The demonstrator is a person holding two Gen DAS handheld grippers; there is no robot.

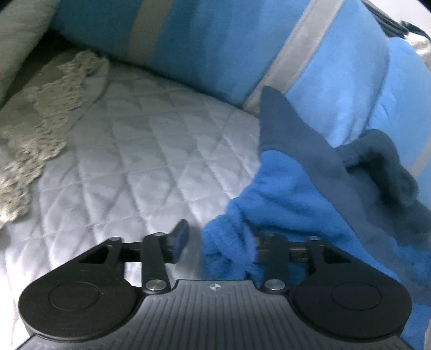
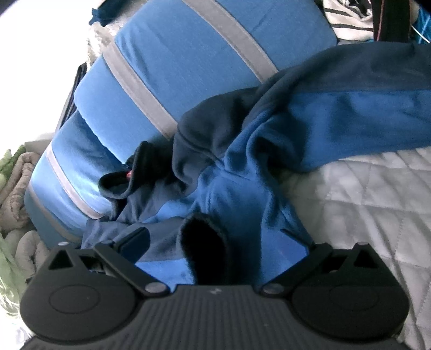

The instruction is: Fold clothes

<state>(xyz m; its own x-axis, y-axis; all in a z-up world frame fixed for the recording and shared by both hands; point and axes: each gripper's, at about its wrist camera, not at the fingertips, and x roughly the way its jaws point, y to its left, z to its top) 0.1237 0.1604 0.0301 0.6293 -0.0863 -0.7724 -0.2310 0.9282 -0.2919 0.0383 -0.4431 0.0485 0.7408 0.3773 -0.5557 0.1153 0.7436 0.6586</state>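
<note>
A fleece garment (image 1: 291,188) in bright blue and navy lies crumpled on the white quilted cover (image 1: 140,161), leaning against a blue cushion. My left gripper (image 1: 218,237) is at its left edge with the jaws apart. Its left pad (image 1: 181,237) is bare, and a fold of fleece drapes over the right finger and hides it. In the right wrist view the fleece garment (image 2: 242,172) spreads from centre to upper right. My right gripper (image 2: 215,242) stands wide open over it. A dark sleeve opening (image 2: 204,253) sits between its fingers.
A big blue cushion with grey stripes (image 1: 215,48) (image 2: 172,70) backs the bed. A cream lace cloth (image 1: 40,126) lies at the left. Striped clothing (image 2: 347,18) sits far behind. Grey towels and green fabric (image 2: 18,175) lie beside the cushion. Quilted cover (image 2: 363,193) shows at the right.
</note>
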